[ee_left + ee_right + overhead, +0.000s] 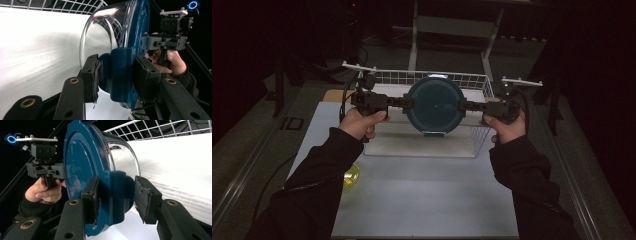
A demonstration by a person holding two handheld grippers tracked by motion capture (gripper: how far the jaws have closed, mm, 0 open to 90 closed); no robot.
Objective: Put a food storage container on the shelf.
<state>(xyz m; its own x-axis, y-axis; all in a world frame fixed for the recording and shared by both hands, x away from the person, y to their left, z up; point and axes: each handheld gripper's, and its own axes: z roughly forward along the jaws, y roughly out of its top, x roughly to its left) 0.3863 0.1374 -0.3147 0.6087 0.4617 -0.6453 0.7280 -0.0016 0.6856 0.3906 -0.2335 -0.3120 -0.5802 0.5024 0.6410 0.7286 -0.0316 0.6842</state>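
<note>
One pale table (427,200), dark surroundings.

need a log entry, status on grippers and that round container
Left gripper and right gripper each clamp a side latch. Round clear container with blue lid held above white wire basket. Nothing blocking.
</note>
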